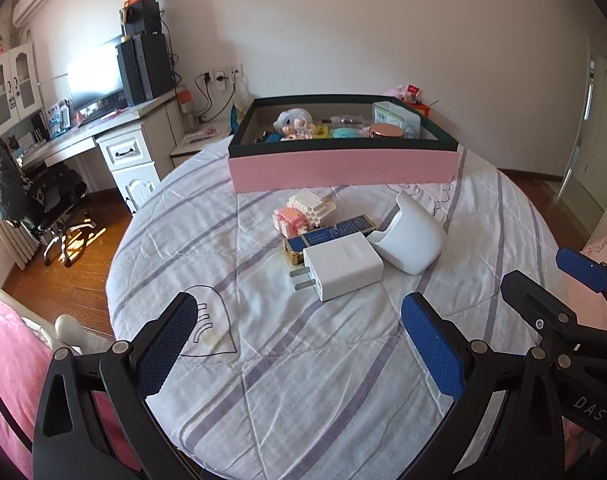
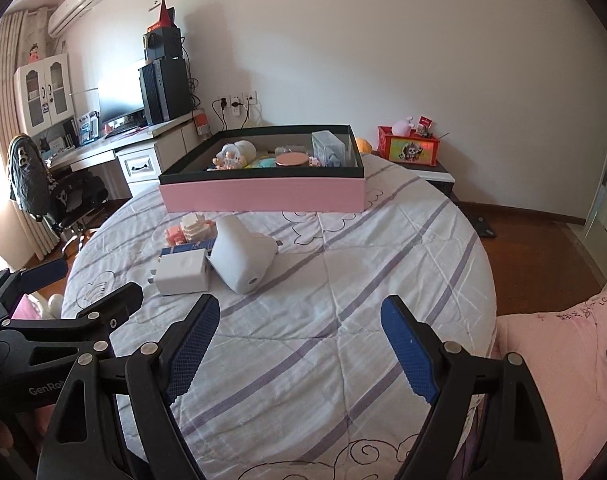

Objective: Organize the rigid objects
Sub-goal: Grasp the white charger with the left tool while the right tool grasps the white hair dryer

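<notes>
We hold our left gripper wide apart over the striped bedspread, nothing between its blue pads, and our right gripper stands just as wide and just as empty beside it. Ahead of both, in the middle of the bed, lies a small heap of rigid things. Nearest us is a white plug adapter, its two prongs pointing left. It rests on a blue-and-gold box, and a white curved plastic holder lies tipped on its side against the adapter's right edge. Just behind them sit a white block of tubes and a pink block, touching one another. Farther back, near the bed's far edge, a shallow pink box with a dark rim stands open. Inside it we see a small doll, a round rose-gold lid and a clear plastic case among other bits too small to tell. To the left of the bed a desk carries a monitor and a black tower.
</notes>
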Motion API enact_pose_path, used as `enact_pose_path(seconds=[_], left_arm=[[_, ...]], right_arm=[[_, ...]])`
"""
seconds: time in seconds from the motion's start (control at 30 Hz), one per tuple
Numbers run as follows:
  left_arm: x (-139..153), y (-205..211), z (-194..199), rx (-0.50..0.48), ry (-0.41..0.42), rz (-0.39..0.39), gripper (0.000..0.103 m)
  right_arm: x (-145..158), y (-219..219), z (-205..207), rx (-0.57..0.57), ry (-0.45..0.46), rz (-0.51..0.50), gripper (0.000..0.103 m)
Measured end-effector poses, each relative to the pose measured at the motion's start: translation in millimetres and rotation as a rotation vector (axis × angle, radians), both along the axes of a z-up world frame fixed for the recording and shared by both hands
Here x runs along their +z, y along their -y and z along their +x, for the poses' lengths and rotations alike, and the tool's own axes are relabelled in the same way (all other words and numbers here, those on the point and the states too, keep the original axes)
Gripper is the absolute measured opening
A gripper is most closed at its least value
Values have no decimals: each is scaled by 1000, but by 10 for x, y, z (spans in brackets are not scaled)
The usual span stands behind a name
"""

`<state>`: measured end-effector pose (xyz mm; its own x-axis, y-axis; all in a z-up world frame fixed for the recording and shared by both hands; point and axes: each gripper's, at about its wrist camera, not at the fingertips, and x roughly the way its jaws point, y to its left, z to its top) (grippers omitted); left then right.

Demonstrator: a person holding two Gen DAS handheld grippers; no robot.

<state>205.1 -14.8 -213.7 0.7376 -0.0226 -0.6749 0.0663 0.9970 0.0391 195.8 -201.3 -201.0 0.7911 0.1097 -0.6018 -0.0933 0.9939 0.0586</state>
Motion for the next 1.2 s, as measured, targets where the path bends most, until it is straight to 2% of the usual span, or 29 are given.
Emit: enact_pose_path(seconds=[0.27, 0.43, 0.57, 0.63, 0.7, 0.87, 1.1, 1.2], left_arm=[[-292, 169, 331, -12, -74, -6, 103], [-376, 195, 524, -4, -104, -3, 103], [-441, 140, 651, 0, -176, -41, 103], [-449, 149, 705, 1, -184, -25, 103], [-443, 160, 739, -9, -181, -17, 101], [-390, 159, 690, -68, -140, -32, 72], [-359, -95, 565, -53, -126, -64, 71], [-353, -222, 531, -25, -116, -55, 71]], right_arm=[[-275, 170, 286, -22, -73, 14, 84], [-382, 192, 448, -16, -94, 19, 84], [-430, 188, 565, -6, -109, 29, 84], [-437, 165, 598, -1, -112, 23, 84], [-441, 134, 631, 3, -114, 17, 84], [-448, 54, 638, 30, -130, 2, 84], [-422, -110, 660, 76, -154, 8, 84], [-433, -245, 705, 103, -172, -1, 84]])
